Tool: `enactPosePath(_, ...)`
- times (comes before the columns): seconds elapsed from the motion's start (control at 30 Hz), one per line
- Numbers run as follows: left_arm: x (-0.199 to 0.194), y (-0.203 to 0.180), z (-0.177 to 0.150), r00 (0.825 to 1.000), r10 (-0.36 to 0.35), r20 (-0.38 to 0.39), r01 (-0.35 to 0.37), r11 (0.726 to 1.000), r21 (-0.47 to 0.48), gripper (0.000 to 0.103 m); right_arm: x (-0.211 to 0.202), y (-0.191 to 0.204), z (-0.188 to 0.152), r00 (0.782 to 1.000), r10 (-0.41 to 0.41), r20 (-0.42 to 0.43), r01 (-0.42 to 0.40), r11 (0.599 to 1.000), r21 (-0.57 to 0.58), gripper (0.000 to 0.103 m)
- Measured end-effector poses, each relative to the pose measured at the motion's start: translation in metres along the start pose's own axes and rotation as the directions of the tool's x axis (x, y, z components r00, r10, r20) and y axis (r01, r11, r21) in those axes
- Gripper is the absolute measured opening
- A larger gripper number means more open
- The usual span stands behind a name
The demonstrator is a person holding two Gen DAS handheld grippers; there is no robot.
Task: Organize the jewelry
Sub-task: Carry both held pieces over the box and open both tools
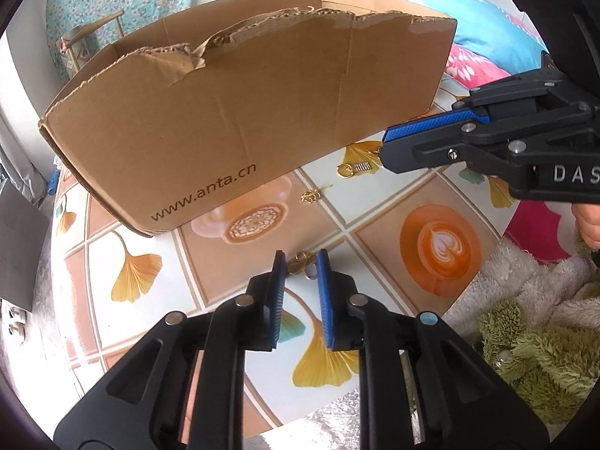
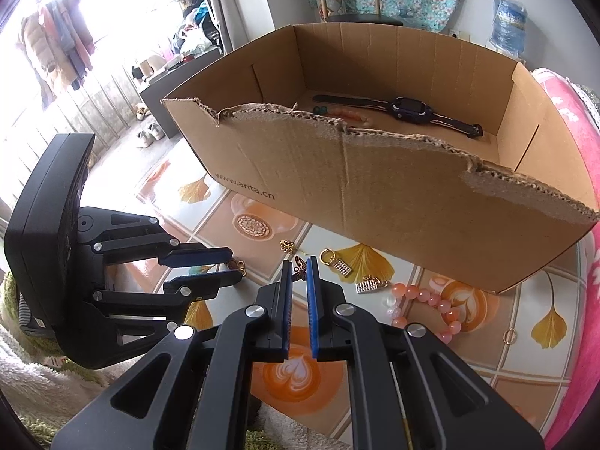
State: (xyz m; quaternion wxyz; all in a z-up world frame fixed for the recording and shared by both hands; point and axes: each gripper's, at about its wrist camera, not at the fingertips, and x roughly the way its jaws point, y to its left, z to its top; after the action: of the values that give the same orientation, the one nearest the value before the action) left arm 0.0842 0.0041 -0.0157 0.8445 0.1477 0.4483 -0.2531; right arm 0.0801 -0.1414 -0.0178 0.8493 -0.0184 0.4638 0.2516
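while the right gripper (image 2: 300, 268) pinches a butterfly charm (image 2: 299, 263), the left gripper (image 1: 301, 262) stands slightly spread around gold rings (image 1: 302, 263) beside the cardboard box (image 1: 240, 120).

A brown cardboard box (image 1: 262, 112) carries the printed web address "www.anta.cn" in dark lowercase letters along the lower part of its long outer side, running slantwise near the bottom left corner. The same address shows on that side in the right wrist view, smaller. The black body of the right gripper (image 1: 382, 150), seen from the left wrist view, bears pale raised capitals "DAS", cut off at the picture's edge.
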Motion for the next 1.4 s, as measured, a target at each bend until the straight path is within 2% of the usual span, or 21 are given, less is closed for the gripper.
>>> enactPosePath(0.33, -0.014, -0.016, -0.011, 0.999, 0.025, 0.026, -0.024, 1.0, -0.009, 0.016, -0.007, 0.001, 0.001, 1.0, -0.005, 0.022, 0.005, 1.0, -0.007, 0.008)
enactPosePath(0.5, -0.052, -0.012, -0.004, 0.993, 0.027, 0.113, -0.024, 0.999, -0.031, 0.016, -0.024, 0.006, 0.007, 0.998, 0.014, 0.06, -0.012, 0.999, -0.032, 0.008)
enactPosePath(0.6, -0.086, -0.004, 0.009, 0.979, 0.007, 0.202, 0.002, 0.999, -0.046, 0.016, -0.045, 0.012, 0.016, 0.994, 0.032, 0.107, -0.026, 0.998, -0.054, 0.008)
enactPosePath(0.77, -0.135, 0.013, 0.048, 0.926, -0.016, 0.376, 0.028, 0.999, -0.028, 0.016, -0.089, 0.013, 0.05, 0.971, 0.06, 0.232, -0.033, 0.992, -0.119, 0.008)
enactPosePath(0.83, -0.135, 0.022, 0.067, 0.919, -0.037, 0.393, 0.05, 0.998, -0.023, 0.016, -0.098, 0.007, 0.067, 0.961, 0.065, 0.268, -0.026, 0.989, -0.147, 0.008)
enactPosePath(0.9, -0.121, 0.032, 0.09, 0.93, -0.045, 0.365, 0.057, 0.998, -0.021, 0.016, -0.095, -0.005, 0.091, 0.961, 0.071, 0.267, -0.026, 0.985, -0.169, 0.008)
enactPosePath(0.93, -0.11, 0.037, 0.102, 0.943, -0.058, 0.329, 0.072, 0.997, -0.031, 0.016, -0.088, -0.013, 0.104, 0.968, 0.07, 0.241, -0.029, 0.985, -0.168, 0.008)
enactPosePath(0.97, -0.092, 0.046, 0.117, 0.959, -0.081, 0.271, 0.099, 0.994, -0.052, 0.016, -0.078, -0.022, 0.116, 0.976, 0.07, 0.204, -0.036, 0.986, -0.162, 0.008)
enactPosePath(1.0, -0.082, 0.053, 0.126, 0.968, -0.102, 0.231, 0.12, 0.991, -0.063, 0.016, -0.07, -0.029, 0.124, 0.982, 0.07, 0.173, -0.042, 0.987, -0.156, 0.008)
enactPosePath(1.1, -0.037, 0.072, 0.156, 0.98, -0.182, 0.086, 0.192, 0.973, -0.13, 0.016, -0.031, -0.056, 0.153, 0.998, 0.067, 0.018, -0.064, 0.991, -0.118, 0.008)
enactPosePath(1.17, -0.009, 0.079, 0.174, 0.978, -0.207, -0.009, 0.203, 0.964, -0.172, 0.016, -0.001, -0.076, 0.166, 0.992, 0.075, -0.101, -0.082, 0.994, -0.068, 0.008)
enactPosePath(1.23, 0.01, 0.082, 0.183, 0.971, -0.231, -0.057, 0.215, 0.955, -0.204, 0.016, 0.026, -0.093, 0.174, 0.98, 0.054, -0.193, -0.06, 0.998, -0.027, 0.008)
enactPosePath(1.33, 0.031, 0.086, 0.191, 0.963, -0.246, -0.113, 0.216, 0.949, -0.229, 0.016, 0.05, -0.107, 0.178, 0.963, 0.017, -0.269, -0.021, 1.0, -0.01, 0.008)
enactPosePath(1.4, 0.044, 0.09, 0.197, 0.951, -0.275, -0.139, 0.231, 0.935, -0.27, 0.016, 0.059, -0.111, 0.175, 0.958, -0.006, -0.287, 0.002, 1.0, -0.014, 0.008)
